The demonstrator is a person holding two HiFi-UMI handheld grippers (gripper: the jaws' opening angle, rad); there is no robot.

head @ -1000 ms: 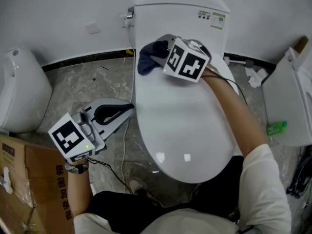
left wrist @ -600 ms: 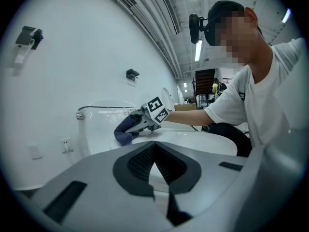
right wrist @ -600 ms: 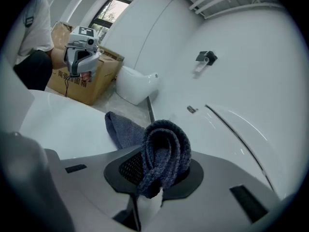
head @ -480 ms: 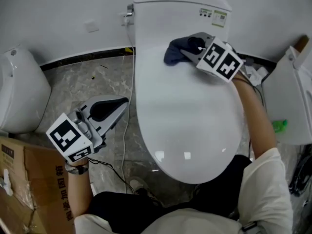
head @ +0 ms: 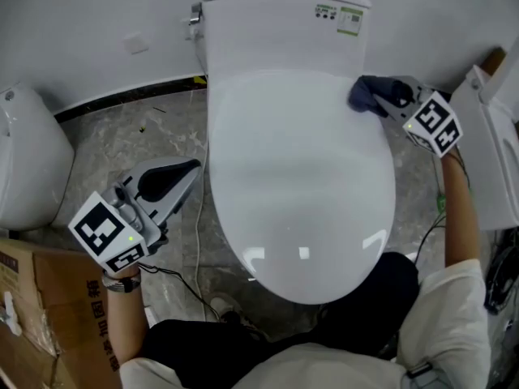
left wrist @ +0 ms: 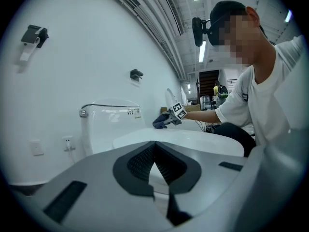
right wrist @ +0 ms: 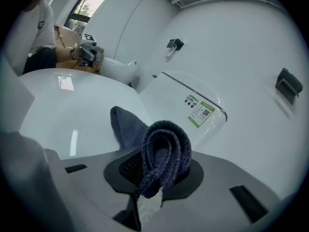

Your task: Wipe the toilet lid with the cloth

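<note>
Finding the toilet lid (head: 300, 201) filling the middle of the head view, with the tank (head: 284, 14) behind it at top centre, backing onto the wall (head: 97, 23) running across the top. Placing the cloth (head: 362, 96) on the lid's upper right edge, sitting between the jaws of the right gripper (head: 385, 100), which is reaching in from the right of the frame. Placing the left gripper (head: 188, 171) at lower left, hanging over the floor (head: 122, 136) just beside the lid's left edge, apart from it. Spotting a cable (head: 199, 241) lying on the floor between that gripper and the lid. Noting a second toilet (head: 24, 160) at the left edge, a cardboard box (head: 32, 298) in front of it in the bottom left corner, and another fixture (head: 495, 160) at the right edge.
</note>
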